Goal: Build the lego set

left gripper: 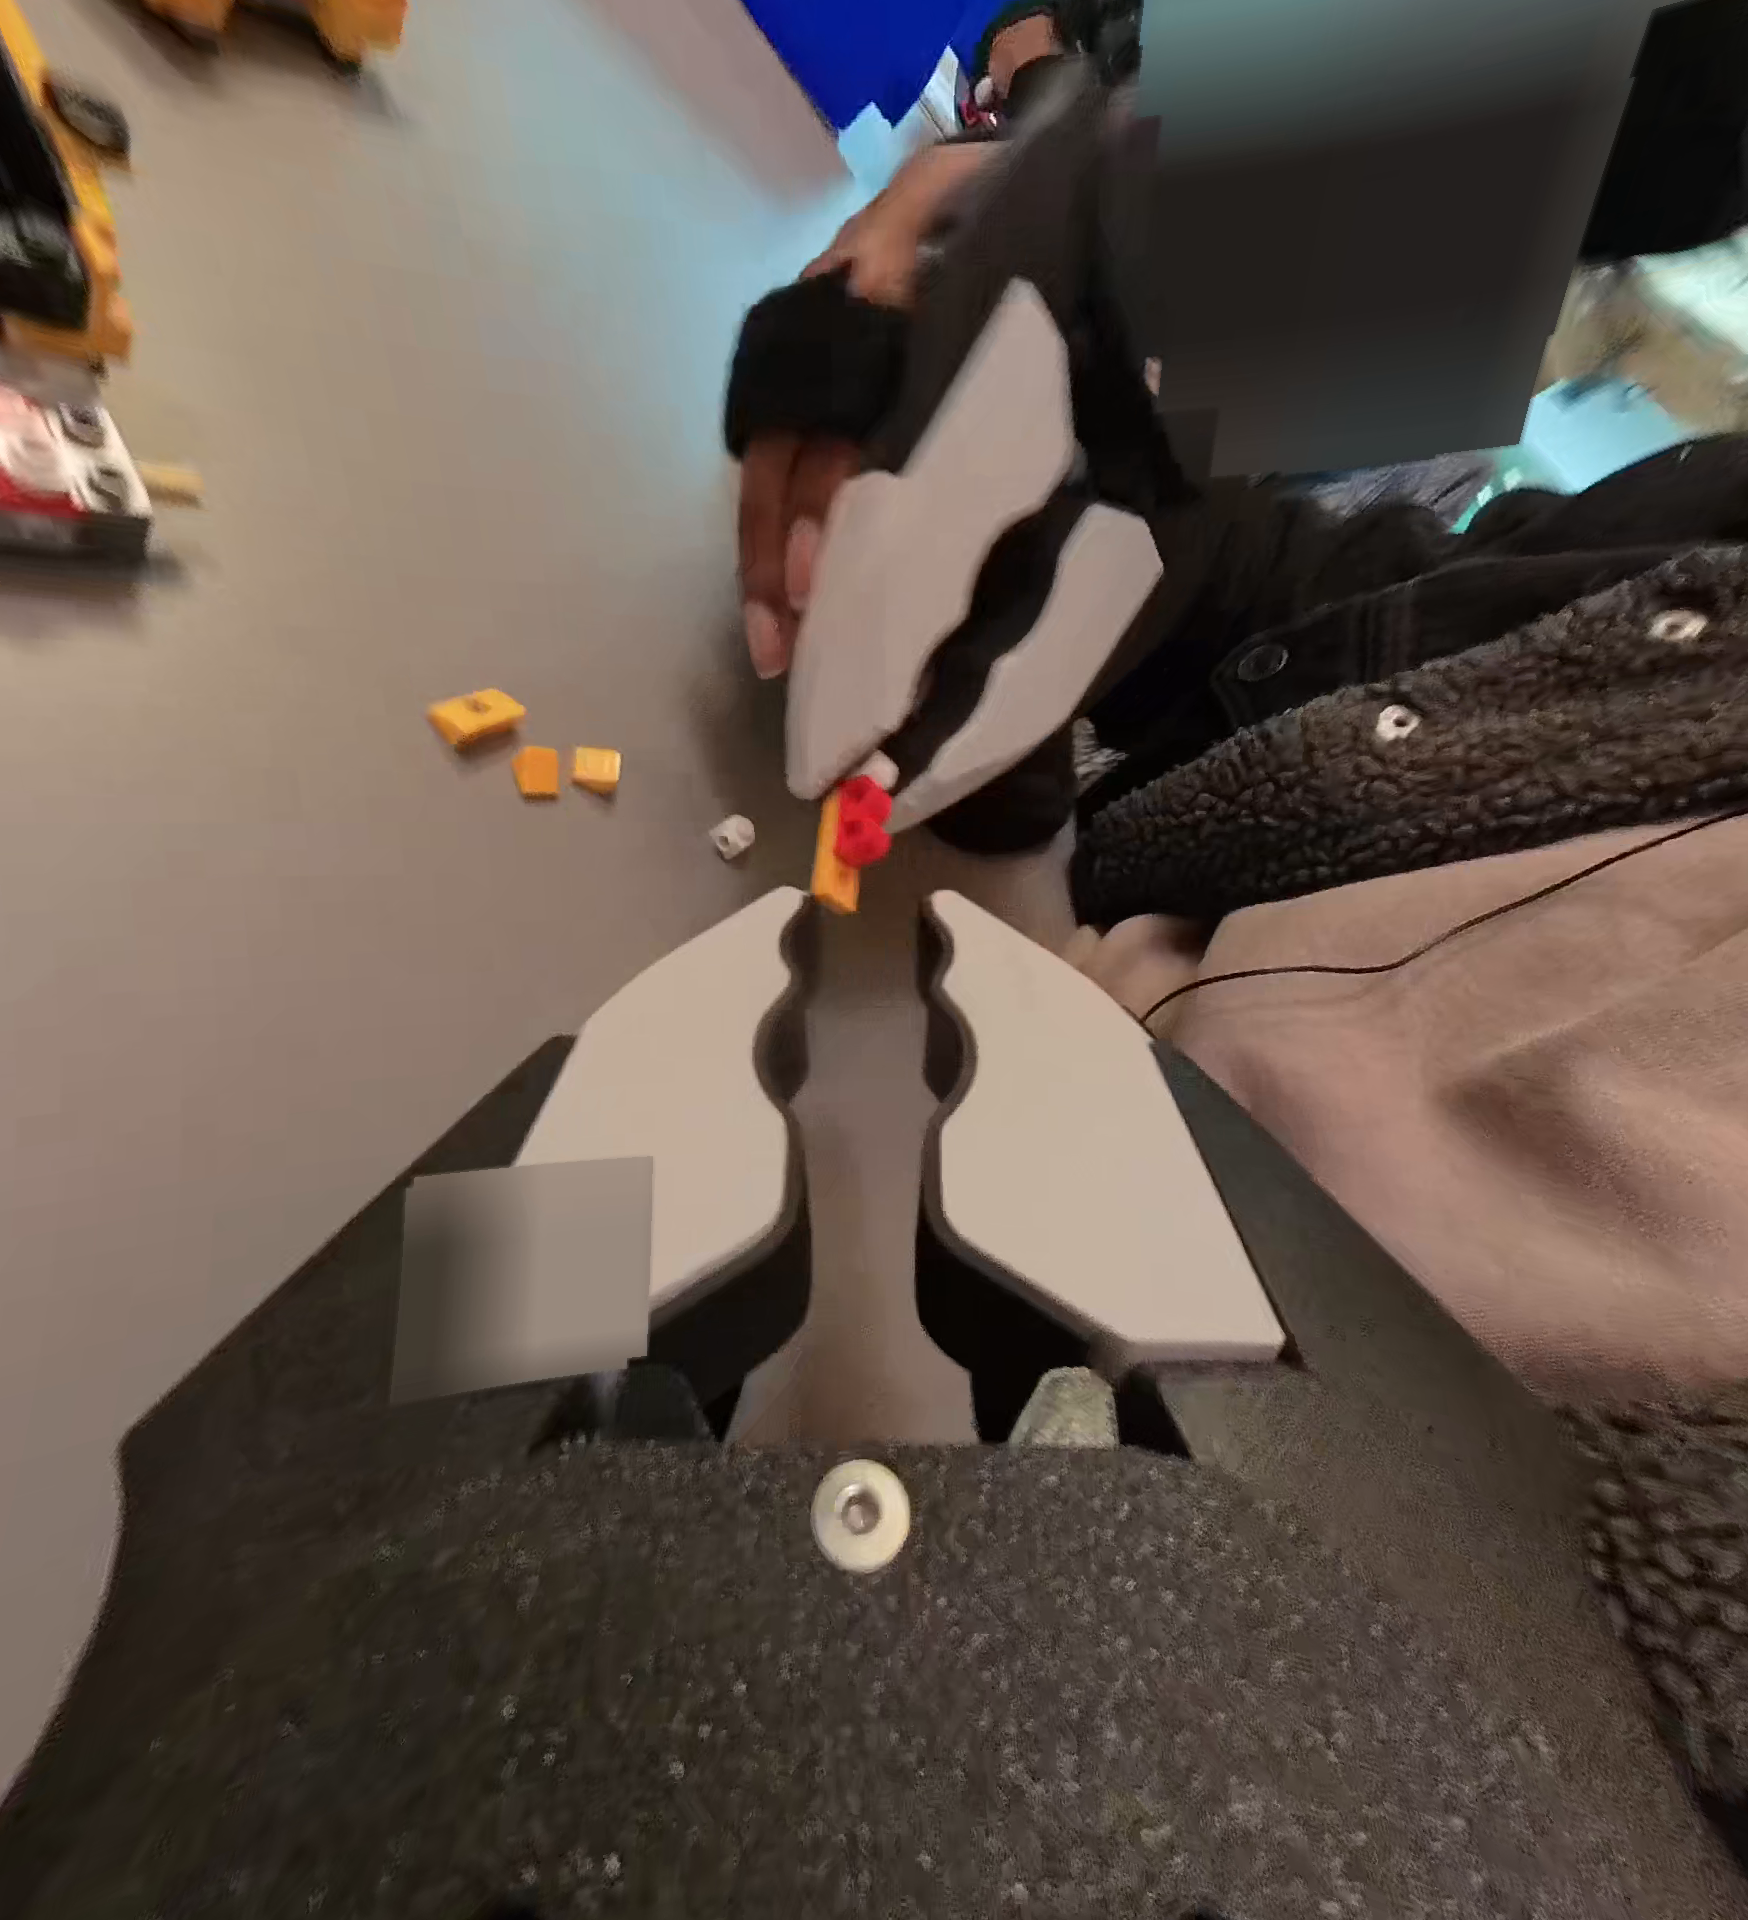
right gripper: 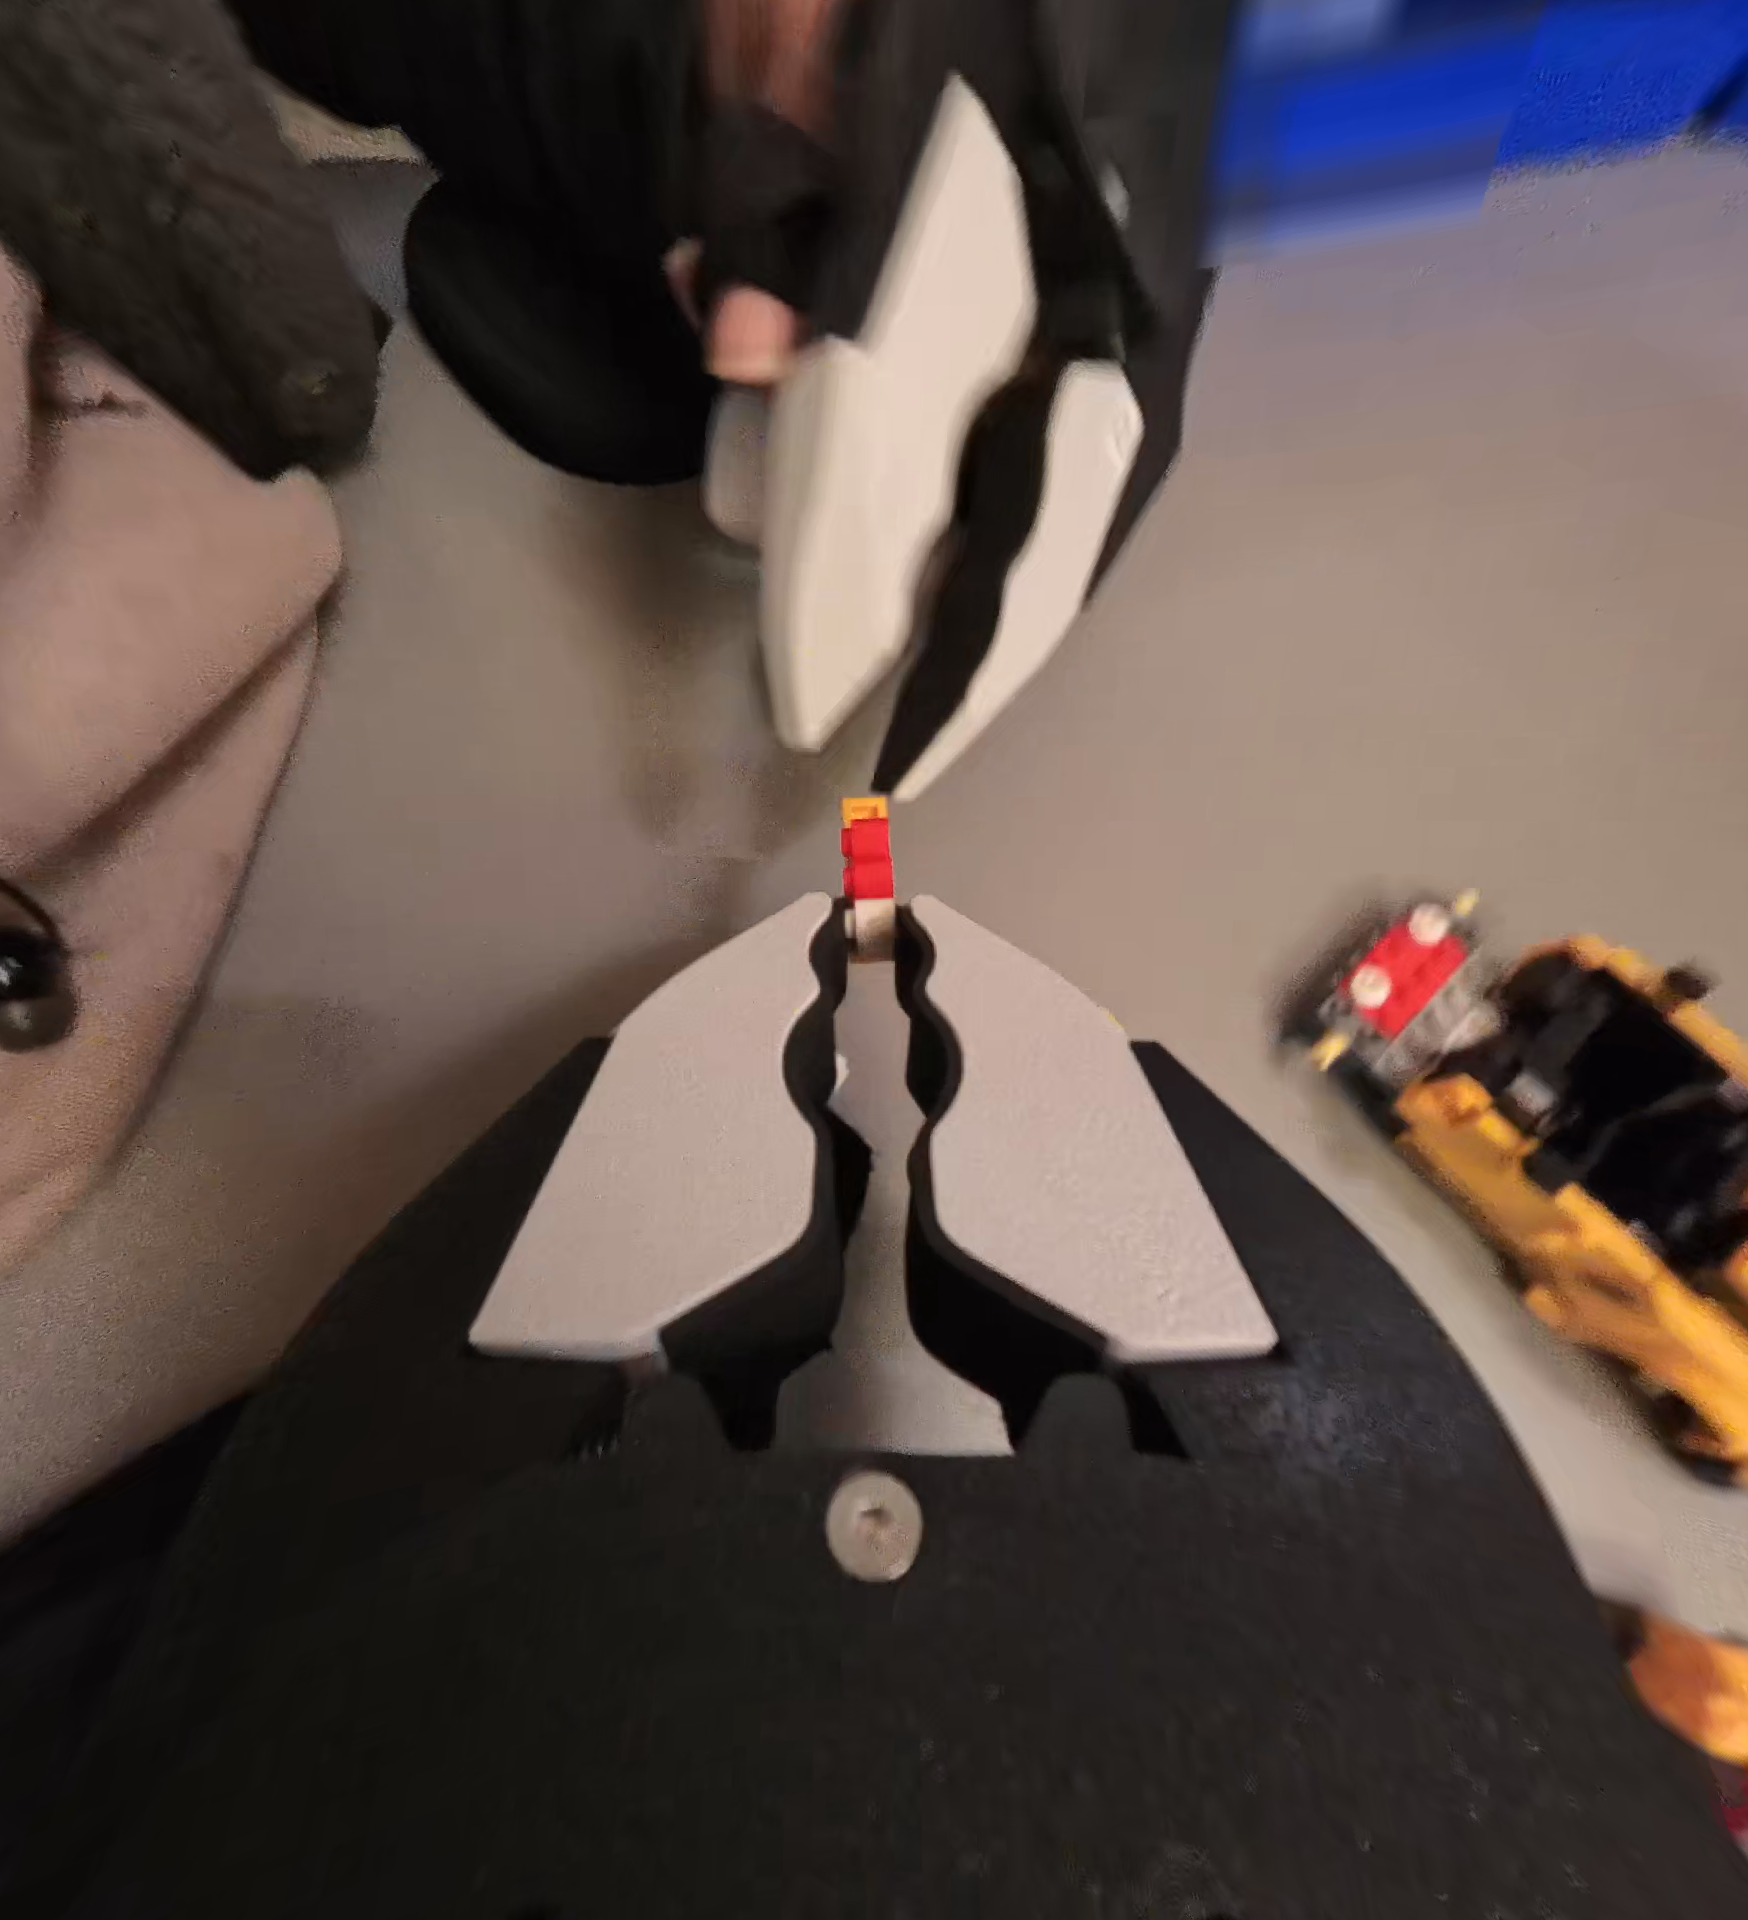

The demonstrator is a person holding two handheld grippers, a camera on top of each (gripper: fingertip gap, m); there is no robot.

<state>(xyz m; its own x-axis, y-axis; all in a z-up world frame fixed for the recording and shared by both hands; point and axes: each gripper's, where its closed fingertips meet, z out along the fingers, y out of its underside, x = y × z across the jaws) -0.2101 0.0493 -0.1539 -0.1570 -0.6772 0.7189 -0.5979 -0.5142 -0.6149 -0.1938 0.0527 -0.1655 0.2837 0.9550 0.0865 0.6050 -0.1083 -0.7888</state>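
— While the right hand-held gripper point(right gripper: 871, 925) pinches a small lego stack point(right gripper: 867, 878), what's its shape?
— Red studded bricks on a thin orange plate, a white piece clamped between matte grey fingertips, held above the smooth grey counter point(left gripper: 330, 935).
— Left hand-held gripper point(left gripper: 868, 909)?
— Parted, empty, tips just beside it.

Your left gripper point(left gripper: 865, 909) at 6 o'clock, fingers point(left gripper: 683, 1101) parted, nothing between them. Just beyond tips, at centre: right gripper point(left gripper: 875, 805) reaching in from 1 o'clock, pinching small red-and-orange lego assembly point(left gripper: 849, 842) at fingertips; orange plate's lower end almost touches your left fingertip. White round piece point(left gripper: 733, 834) on grey desk point(left gripper: 330, 935) just beside it, 9 o'clock side. Three loose orange pieces point(left gripper: 534, 743) farther toward 9 o'clock. Boxes point(left gripper: 18, 312) at 10 o'clock. Dark fleece jacket point(left gripper: 1472, 748) at 3 o'clock.
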